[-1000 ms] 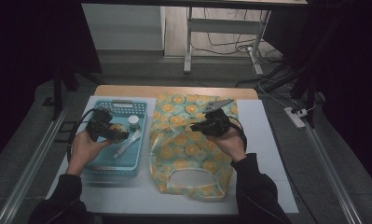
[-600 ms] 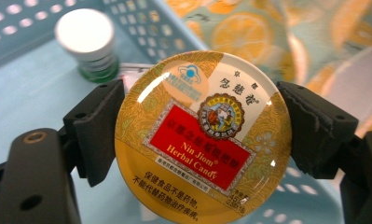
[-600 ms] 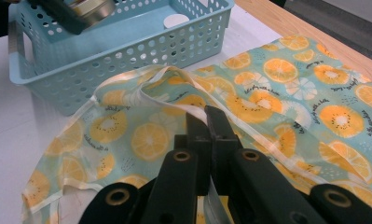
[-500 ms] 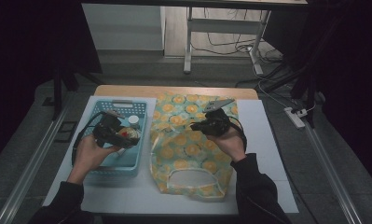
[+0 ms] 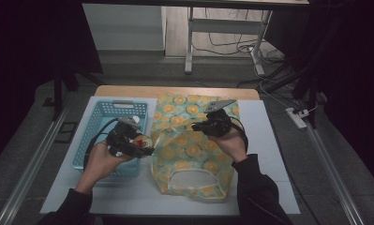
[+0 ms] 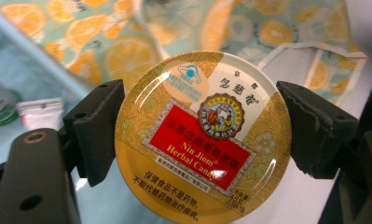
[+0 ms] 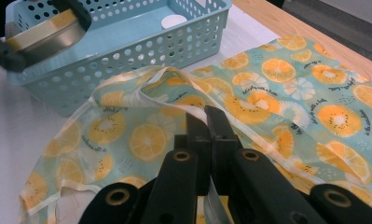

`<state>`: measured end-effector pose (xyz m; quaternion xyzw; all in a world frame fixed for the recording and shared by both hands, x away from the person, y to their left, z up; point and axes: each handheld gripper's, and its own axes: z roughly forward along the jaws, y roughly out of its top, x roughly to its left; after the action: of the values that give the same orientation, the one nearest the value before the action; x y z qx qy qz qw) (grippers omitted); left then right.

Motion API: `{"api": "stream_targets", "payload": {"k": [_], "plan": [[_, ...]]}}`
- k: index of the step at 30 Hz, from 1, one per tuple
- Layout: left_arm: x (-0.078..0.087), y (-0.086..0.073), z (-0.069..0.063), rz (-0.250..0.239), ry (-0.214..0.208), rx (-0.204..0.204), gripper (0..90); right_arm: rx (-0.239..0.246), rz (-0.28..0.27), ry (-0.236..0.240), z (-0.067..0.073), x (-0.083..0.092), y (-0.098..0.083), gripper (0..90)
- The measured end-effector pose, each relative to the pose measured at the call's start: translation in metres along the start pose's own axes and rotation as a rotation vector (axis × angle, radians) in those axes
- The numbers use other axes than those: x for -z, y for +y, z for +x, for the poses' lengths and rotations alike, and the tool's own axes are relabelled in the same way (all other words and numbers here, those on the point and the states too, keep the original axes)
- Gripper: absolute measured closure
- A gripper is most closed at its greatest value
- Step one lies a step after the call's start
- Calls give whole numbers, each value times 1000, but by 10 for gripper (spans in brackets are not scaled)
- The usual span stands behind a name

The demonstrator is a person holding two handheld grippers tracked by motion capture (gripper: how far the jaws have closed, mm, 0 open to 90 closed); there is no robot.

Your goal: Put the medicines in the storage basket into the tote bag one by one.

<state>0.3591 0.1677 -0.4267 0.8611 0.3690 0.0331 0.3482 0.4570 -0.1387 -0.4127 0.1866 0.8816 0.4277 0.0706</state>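
Gold-lidded and round, the tin (image 6: 203, 135) sits pinched by its rim between the left gripper's (image 5: 128, 140) jaws, held above the near right corner of the basket (image 5: 96, 123), just beside the bag (image 5: 194, 154). The right gripper's (image 5: 212, 125) jaws are pressed together on the bag's upper hem, lifting it so the mouth gapes toward the basket.

The tin is smooth and gripped only at its edges; a tilt or bump on the basket wall could make it slip out. If the pinched hem sags, the mouth could close and the tin land on top of the cloth.

Both forearms come in low, the left hand cupped under its gripper and angled right, the right wrist raised over the bag.
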Motion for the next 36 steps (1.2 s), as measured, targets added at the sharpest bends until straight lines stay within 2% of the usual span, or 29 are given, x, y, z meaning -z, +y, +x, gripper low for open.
{"api": "stream_targets", "payload": {"k": [6, 16, 36], "plan": [[-10, 6, -16, -3, -17, -46, 205, -1, -2, -1, -1, 0, 0, 900], [-30, 15, -30, -9, -42, -76, 205, -2, -5, -2, -1, 0, 0, 900], [-75, 35, -43, -12, -66, -114, 205, -7, -18, -12, -3, 1, -1, 900]]}}
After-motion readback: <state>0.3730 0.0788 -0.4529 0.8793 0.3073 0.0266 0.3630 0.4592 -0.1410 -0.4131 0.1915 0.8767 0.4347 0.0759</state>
